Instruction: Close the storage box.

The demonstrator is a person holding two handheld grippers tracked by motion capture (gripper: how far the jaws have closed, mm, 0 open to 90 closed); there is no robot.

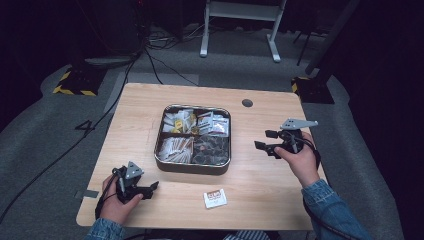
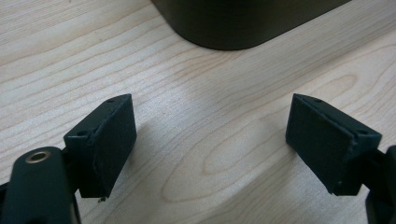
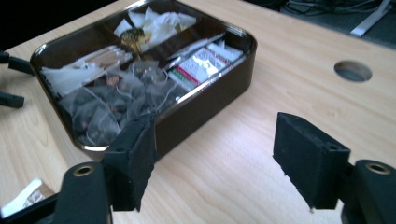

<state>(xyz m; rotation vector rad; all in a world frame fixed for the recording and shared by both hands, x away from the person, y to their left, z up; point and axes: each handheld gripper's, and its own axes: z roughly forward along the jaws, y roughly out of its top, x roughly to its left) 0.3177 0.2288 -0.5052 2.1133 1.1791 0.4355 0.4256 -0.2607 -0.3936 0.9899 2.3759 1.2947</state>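
Observation:
A dark metal tin (image 1: 192,169) sits mid-table, divided into several compartments. These hold translucent tea bags (image 3: 107,107), red-and-white sachets (image 3: 198,65), white sticks (image 1: 172,147) and white and yellow packets (image 1: 179,121). One red-and-white sachet (image 1: 215,198) lies loose on the wood in front of the tin. My left gripper (image 1: 151,190) rests low at the front left, open, with bare wood between its jaws (image 2: 210,140) and the tin's corner (image 2: 233,23) just ahead. My right gripper (image 1: 262,140) hovers right of the tin, open and holding nothing (image 3: 215,154).
The wooden table (image 1: 260,180) has a round cable hole (image 1: 247,103) behind the tin. Bare wood surrounds the tin on all sides. Cables and a white frame stand on the grey floor beyond the far edge. The loose sachet (image 3: 23,200) shows at the lower left of the right gripper view.

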